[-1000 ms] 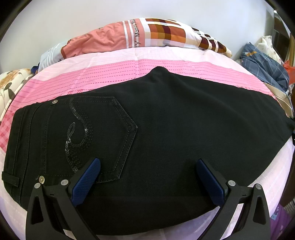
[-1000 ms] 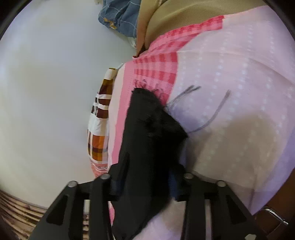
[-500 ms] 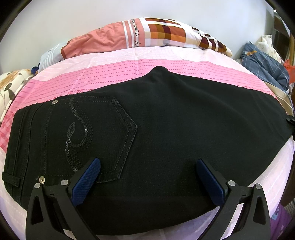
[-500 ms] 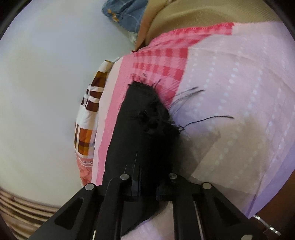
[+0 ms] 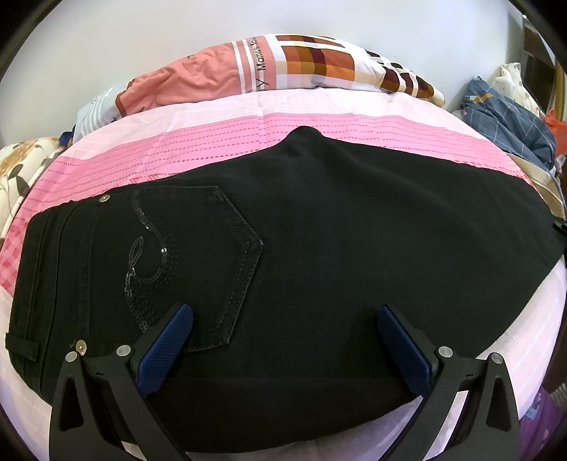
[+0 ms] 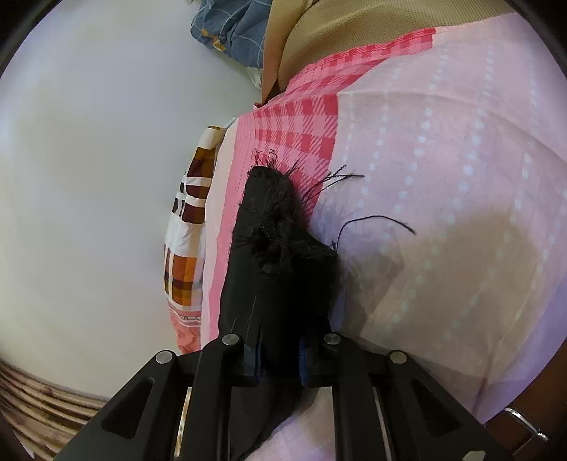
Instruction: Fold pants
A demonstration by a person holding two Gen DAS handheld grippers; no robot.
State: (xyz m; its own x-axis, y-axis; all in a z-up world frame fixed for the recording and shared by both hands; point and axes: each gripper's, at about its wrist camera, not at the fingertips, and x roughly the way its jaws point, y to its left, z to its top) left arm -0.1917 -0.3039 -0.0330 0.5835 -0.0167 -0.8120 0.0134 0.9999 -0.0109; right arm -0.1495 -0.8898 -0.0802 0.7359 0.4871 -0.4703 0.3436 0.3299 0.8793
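**Black pants spread on a pink bed**

Across the pink bedsheet (image 5: pixel 219 142) lay the black pants (image 5: pixel 336 255), flat and smooth, a matte stretch weave with a stitched five-sided back pocket (image 5: pixel 177 262) bearing a sequin swirl and small metal rivets. Over the waist end hung the left gripper (image 5: pixel 283 340), its blue textured pads spread wide with nothing pinched between them. At the far end, the right gripper (image 6: pixel 280 358) had its jaws drawn nearly together on the frayed leg hem (image 6: pixel 276 227), loose black threads straggling onto the pale dotted sheet (image 6: pixel 443 177). Behind the pants sat a folded quilt (image 5: pixel 283 60) in salmon, white and brown checks, against a plain white wall (image 5: pixel 141 28). A rumpled blue plaid cloth (image 5: pixel 506 113) lay heaped at the bed's edge.
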